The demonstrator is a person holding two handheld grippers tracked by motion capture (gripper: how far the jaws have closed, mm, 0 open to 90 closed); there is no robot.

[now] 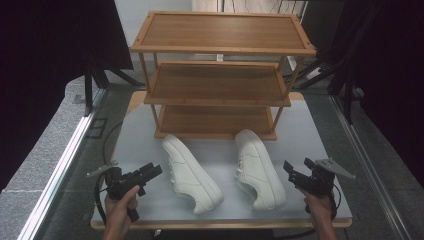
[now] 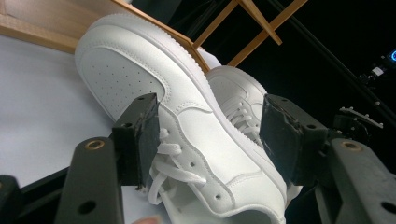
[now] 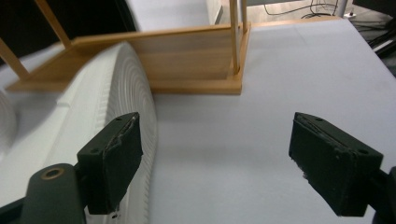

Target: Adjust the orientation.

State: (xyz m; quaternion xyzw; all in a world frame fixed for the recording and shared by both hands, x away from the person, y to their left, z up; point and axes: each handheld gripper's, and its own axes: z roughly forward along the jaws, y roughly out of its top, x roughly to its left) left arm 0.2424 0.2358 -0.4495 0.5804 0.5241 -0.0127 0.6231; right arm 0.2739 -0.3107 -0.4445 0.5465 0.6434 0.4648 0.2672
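Two white sneakers lie on the grey table in front of a wooden rack: the left shoe and the right shoe, toes toward the rack. My left gripper is open just left of the left shoe. In the left gripper view its jaws frame the left shoe without touching it, and the right shoe lies behind. My right gripper is open to the right of the right shoe. The right gripper has that shoe's ribbed sole beside one of its jaws.
A three-shelf wooden rack stands at the back of the table, all its shelves bare; its bottom shelf sits close behind the shoes. Dark curtains and stands surround the table. Bare table top lies right of the right shoe.
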